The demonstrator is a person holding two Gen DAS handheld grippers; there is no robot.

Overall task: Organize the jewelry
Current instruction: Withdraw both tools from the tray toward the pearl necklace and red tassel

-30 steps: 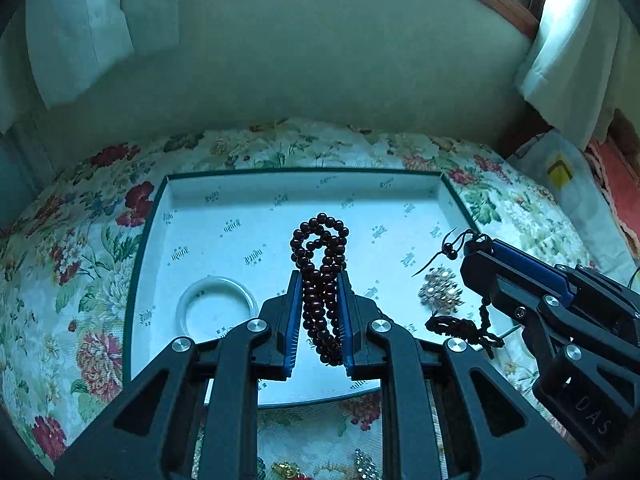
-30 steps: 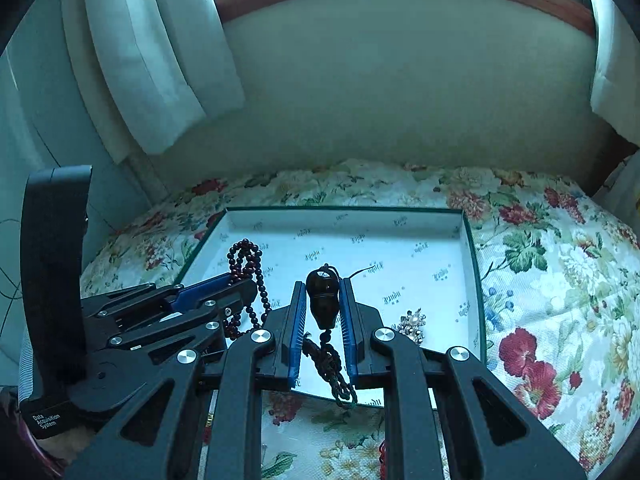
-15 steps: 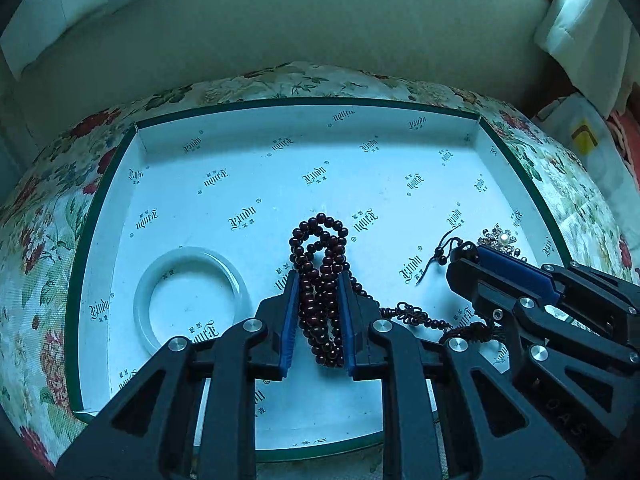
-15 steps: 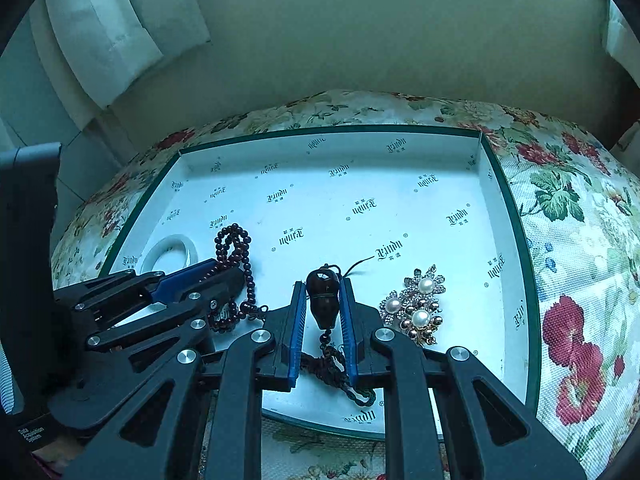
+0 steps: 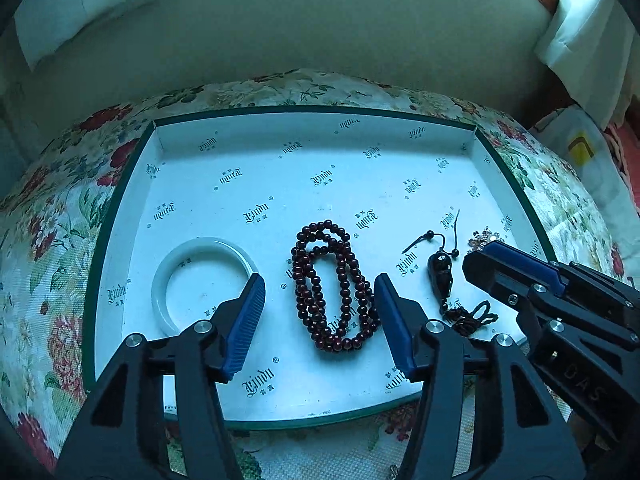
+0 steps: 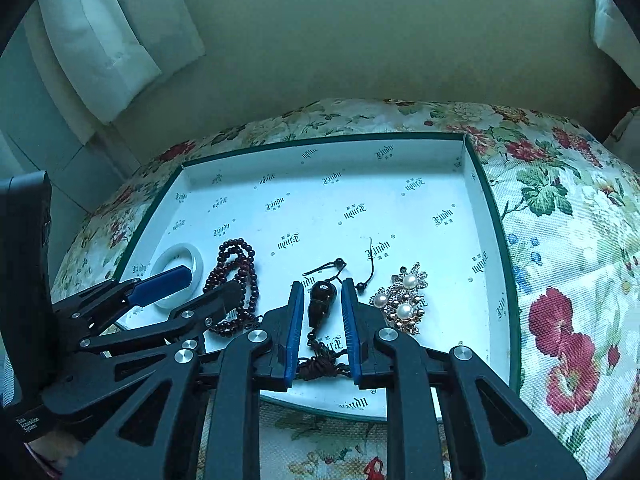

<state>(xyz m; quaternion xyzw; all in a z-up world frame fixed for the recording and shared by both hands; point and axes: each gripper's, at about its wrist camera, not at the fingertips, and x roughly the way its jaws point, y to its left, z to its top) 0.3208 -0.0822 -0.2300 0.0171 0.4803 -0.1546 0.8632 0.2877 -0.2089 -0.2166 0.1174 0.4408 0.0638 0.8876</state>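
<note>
A white tray (image 5: 120,208) with a green rim lies on a floral cloth. A string of dark red beads (image 5: 340,280) rests on the tray floor between the pads of my left gripper (image 5: 319,280). Its jaws are opening and the pads stand clear of the beads. A dark pendant (image 6: 322,304) on a knotted cord lies on the tray between the pads of my right gripper (image 6: 322,284). Those jaws are opening slightly, with a thin gap on each side. In the left wrist view the pendant (image 5: 440,276) lies just off the right gripper (image 5: 480,260).
A white bangle (image 5: 168,280) lies in the tray's near left, close to my left gripper's left finger. A pearl brooch (image 6: 402,300) sits just right of my right gripper. The tray's far half is bare. A wall and curtains (image 6: 120,40) stand behind the table.
Both grippers came down to the tray floor. My left jaws spread apart and let go of the beads, which now lie flat. My right jaws widened a little around the pendant.
</note>
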